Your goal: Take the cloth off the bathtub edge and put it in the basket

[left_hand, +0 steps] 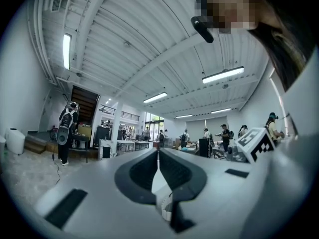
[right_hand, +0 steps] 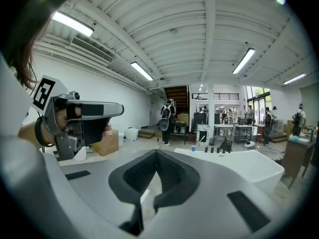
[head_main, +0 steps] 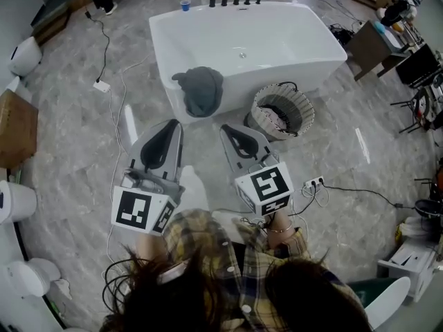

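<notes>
The grey cloth [head_main: 201,88] hangs draped over the near edge of the white bathtub [head_main: 291,43], bunched on the rim, with part of it hanging down the outer wall. Neither tool touches it. The person stands back from the tub on the grey marbled floor [head_main: 69,116], plaid sleeves [head_main: 208,237] showing, and holds both tools out side by side toward it. The left tool [head_main: 174,123] has its jaws pressed together with nothing between them; its tips point at the floor just short of the tub, below the cloth and clear of it. The right tool [head_main: 225,127] is likewise clenched and empty, the dark pads meeting at their tips, and it sits just beside the left one, aimed at the gap between the cloth and the basket. The round woven basket [head_main: 305,108] stands on the floor just beside the tub's near wall, to the right of the cloth, with something pale lying inside that I cannot make out. A row of black taps [head_main: 235,0] lines the tub's far edge, and a small blue cup [head_main: 185,5] sits at its far left corner. A white power strip [head_main: 315,182] with its cable lies on the floor to the right of the person.
</notes>
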The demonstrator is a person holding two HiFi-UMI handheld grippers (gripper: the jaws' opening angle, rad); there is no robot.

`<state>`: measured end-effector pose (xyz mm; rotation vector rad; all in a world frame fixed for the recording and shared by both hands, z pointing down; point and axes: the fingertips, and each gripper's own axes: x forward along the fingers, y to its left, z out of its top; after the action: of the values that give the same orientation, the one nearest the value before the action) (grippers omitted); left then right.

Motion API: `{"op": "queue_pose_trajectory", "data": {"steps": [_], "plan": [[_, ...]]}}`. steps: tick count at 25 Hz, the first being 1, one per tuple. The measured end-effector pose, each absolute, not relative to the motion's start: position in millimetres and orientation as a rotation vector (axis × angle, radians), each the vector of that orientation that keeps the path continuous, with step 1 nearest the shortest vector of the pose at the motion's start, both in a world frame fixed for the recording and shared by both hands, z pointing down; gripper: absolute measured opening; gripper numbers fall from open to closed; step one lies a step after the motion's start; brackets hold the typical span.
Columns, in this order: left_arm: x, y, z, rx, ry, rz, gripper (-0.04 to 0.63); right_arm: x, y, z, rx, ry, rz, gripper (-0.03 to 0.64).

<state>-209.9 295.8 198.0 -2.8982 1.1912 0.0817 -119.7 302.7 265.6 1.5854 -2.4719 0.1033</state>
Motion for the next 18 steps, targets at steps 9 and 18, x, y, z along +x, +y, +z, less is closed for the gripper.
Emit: {"op": "queue_pose_trajectory", "data": {"steps": [9, 18], "plan": [[-212, 170, 188, -2.93, 1.077, 0.077, 0.02, -126, 183, 270, 1.621, -2.397, 0.153, 0.015], [-235, 74, 193, -2.978, 0.998, 0.055, 0.018, -141, 94, 277, 1.695, -2.333, 0.214, 0.015]]}}
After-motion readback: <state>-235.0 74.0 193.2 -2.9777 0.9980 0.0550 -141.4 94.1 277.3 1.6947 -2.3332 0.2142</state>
